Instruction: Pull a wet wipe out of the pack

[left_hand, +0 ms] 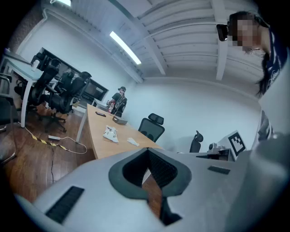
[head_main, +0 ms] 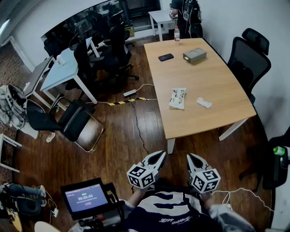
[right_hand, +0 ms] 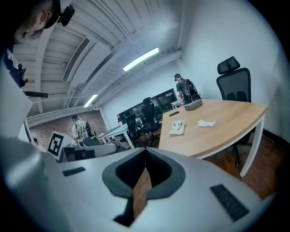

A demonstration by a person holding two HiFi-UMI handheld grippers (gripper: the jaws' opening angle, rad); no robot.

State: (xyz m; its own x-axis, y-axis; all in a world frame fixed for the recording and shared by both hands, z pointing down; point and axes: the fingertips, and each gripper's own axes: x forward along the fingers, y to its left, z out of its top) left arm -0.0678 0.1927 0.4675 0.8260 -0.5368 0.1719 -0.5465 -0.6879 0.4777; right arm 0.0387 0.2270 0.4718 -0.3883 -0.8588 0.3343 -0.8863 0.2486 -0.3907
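Observation:
The wet wipe pack (head_main: 177,98) lies flat on the wooden table (head_main: 204,77), towards its near left part, with a crumpled white wipe (head_main: 204,103) to its right. Both grippers hang well short of the table, over the floor in front of the person's chest. My left gripper (head_main: 161,155) and my right gripper (head_main: 191,157) each have their tips together, with nothing held. From the left gripper (left_hand: 147,150) the pack (left_hand: 110,133) and wipe (left_hand: 132,142) appear far off. The right gripper (right_hand: 146,149) also faces the pack (right_hand: 177,128) and wipe (right_hand: 206,123).
A phone (head_main: 166,57), a grey box (head_main: 194,55) and a bottle (head_main: 176,33) sit at the table's far end. A black office chair (head_main: 247,54) stands at its right. A folding chair (head_main: 81,122) and a floor cable (head_main: 131,97) lie left. A person (head_main: 183,13) stands at the back.

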